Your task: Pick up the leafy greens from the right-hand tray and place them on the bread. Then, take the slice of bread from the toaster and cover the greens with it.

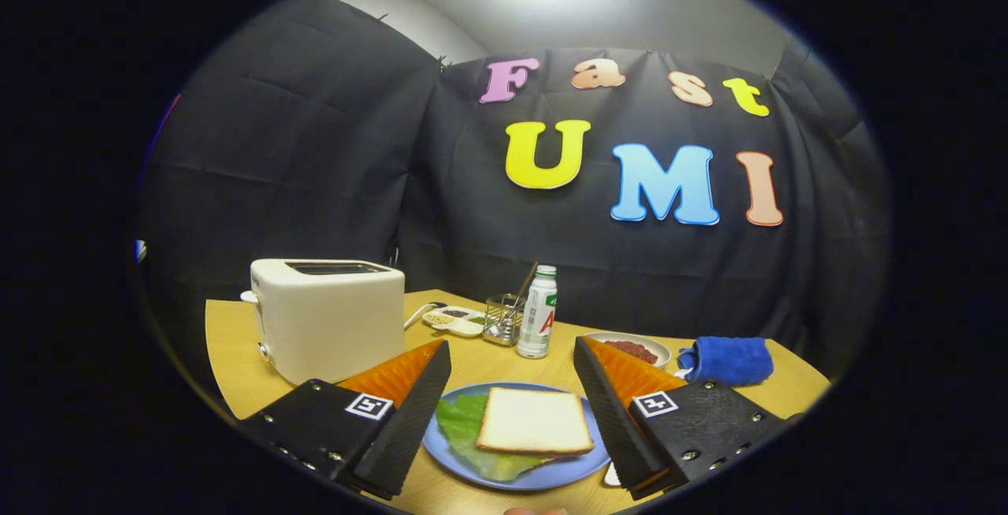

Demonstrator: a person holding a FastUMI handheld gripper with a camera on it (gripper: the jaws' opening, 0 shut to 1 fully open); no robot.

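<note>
Between open tongs: square bread slice flat atop leafy greens.

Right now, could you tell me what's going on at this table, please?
A person is holding a handheld gripper over a blue plate on the wooden table. Its fingers are spread open on either side of the plate, touching nothing. On the plate, a slice of bread lies on top of leafy greens, so the sandwich looks assembled. The white toaster stands beyond the left finger.
</note>
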